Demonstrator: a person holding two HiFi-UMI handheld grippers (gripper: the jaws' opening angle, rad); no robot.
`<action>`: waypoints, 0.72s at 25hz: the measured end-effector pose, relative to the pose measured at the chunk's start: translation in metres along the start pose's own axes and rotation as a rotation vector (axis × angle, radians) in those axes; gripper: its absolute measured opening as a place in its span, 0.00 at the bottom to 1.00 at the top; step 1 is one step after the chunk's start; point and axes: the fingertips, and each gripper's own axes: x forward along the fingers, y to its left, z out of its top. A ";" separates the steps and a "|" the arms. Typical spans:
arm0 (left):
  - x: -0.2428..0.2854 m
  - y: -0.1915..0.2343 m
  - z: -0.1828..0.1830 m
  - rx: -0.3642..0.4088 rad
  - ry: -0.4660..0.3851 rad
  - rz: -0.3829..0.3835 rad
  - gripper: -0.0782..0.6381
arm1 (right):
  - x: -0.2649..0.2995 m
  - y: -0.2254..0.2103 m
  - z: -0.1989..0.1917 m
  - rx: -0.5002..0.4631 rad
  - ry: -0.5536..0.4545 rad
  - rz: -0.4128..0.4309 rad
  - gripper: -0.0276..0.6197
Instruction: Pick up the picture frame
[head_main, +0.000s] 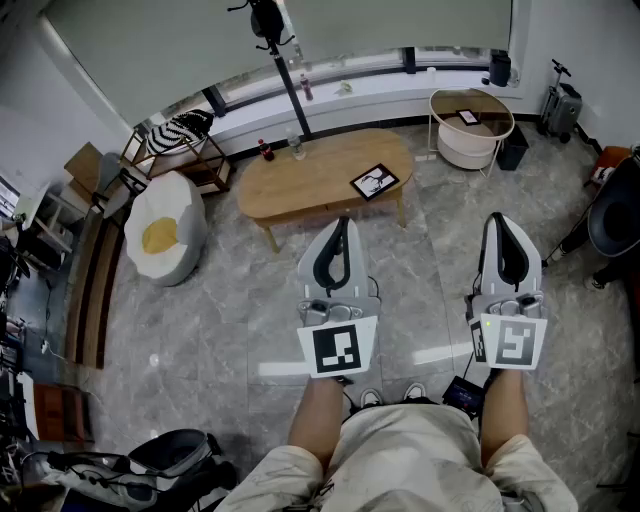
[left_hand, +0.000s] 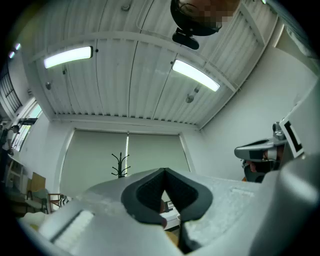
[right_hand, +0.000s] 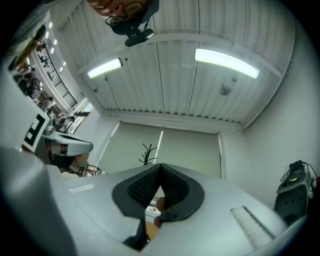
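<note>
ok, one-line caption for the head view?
Shut and empty, left gripper and right gripper held short of the wooden table bearing the picture frame.

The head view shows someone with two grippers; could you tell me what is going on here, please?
A person stands holding a gripper in each hand. The left gripper and the right gripper are both shut and empty, held short of the wooden table. The picture frame lies flat near the table's right end, untouched; the pickup has not begun.

The left gripper (left_hand: 164, 171) tilts toward the ceiling, jaws together on nothing, with a coat stand (left_hand: 120, 165) at nine o'clock and, seemingly, the right gripper (left_hand: 262, 150) at three o'clock.
</note>
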 end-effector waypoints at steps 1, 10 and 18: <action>0.000 -0.001 0.000 -0.001 0.002 -0.001 0.12 | -0.001 -0.001 0.000 0.003 0.003 -0.002 0.04; 0.004 -0.014 0.002 -0.006 0.018 -0.007 0.12 | -0.004 -0.015 0.001 0.011 0.011 -0.008 0.05; 0.012 -0.038 0.001 0.006 0.040 -0.013 0.12 | -0.009 -0.043 -0.005 0.055 0.012 -0.036 0.05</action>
